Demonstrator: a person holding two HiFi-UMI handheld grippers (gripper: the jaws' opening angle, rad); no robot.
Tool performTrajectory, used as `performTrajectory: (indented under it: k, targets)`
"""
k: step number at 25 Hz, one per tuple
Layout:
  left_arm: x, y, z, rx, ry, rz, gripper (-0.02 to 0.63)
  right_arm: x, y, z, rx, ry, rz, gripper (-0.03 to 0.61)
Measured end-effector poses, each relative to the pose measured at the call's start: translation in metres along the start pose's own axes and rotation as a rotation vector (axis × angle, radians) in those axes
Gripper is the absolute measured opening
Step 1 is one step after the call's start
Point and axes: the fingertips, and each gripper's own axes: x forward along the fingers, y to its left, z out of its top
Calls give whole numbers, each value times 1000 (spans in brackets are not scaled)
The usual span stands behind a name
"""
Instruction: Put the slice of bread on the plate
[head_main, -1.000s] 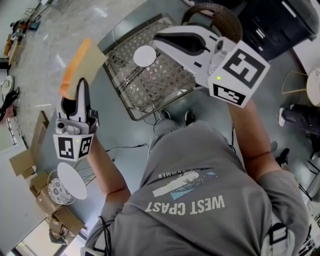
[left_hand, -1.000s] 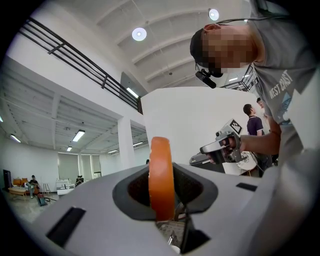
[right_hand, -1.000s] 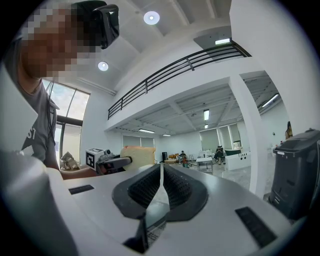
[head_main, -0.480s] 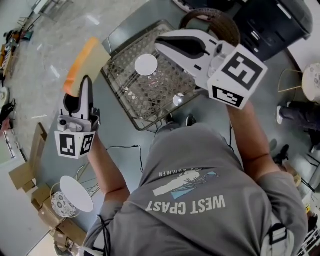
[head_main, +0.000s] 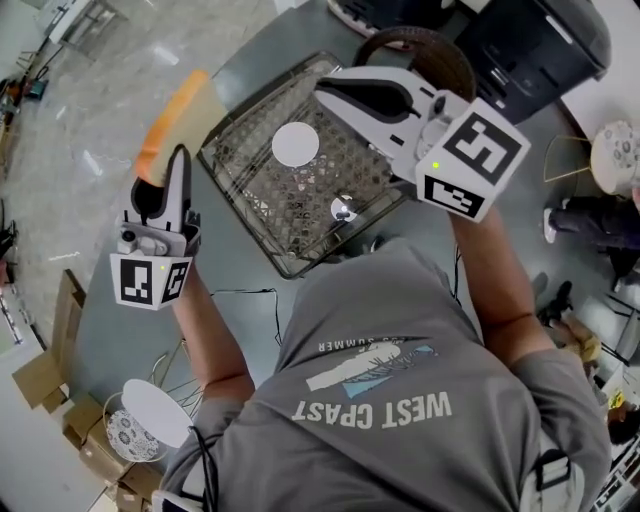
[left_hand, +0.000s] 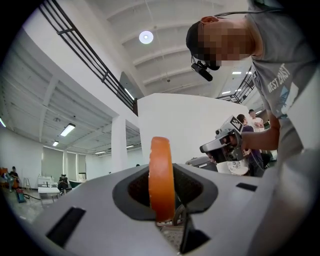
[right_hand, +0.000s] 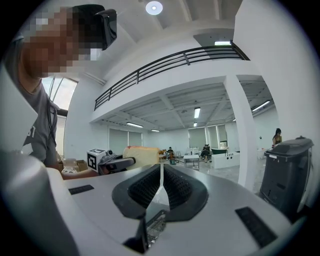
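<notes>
Our left gripper (head_main: 160, 172) is clamped on the bread (left_hand: 161, 175). The jaws pinch it near one end, and the slice stands edge-on between them with its orange crust toward the camera and most of its length out past the tips. The right gripper (right_hand: 161, 171) has its jaws shut together with nothing between them, only a slit of light.

In the head view the bread is in the air to the left of the wire rack (head_main: 245, 172), not yet over the plate (head_main: 295, 143). We take the plate to be the white disc lying on the mesh just beside the right gripper's tip.

What worries us most is the grip. A narrow bite at one end leaves a long free part, so a quick swing, or a wrist turn to lay the slice flat, could let it pivot or slip out. We also judge it soft enough to crush under a harder squeeze. Next, the plate looks small for the slice, and bread released off-centre may overhang and tip onto the mesh. The plate seems to lie loose on the wires, so a nudge from the slice could push it aside. Lastly, the right gripper hangs close by the plate, and the two grippers may knock together on the approach.
</notes>
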Motion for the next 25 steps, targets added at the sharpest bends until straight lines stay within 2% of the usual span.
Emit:
performTrajectory:
  k: [7, 12, 18, 25]
  targets:
    - [15, 1, -32, -23, 41, -36, 101, 5, -8, -9, 17, 1, -24, 9]
    - [32, 0, -55, -7, 85, -35, 101, 10, -24, -15, 31, 0, -14, 9]
    - [42, -2, -79, 46, 154, -28, 101, 17, -28, -17, 44, 16, 7, 9]
    - [56, -10, -133, 142, 259, -45, 101, 23, -41, -37, 74, 40, 17, 9]
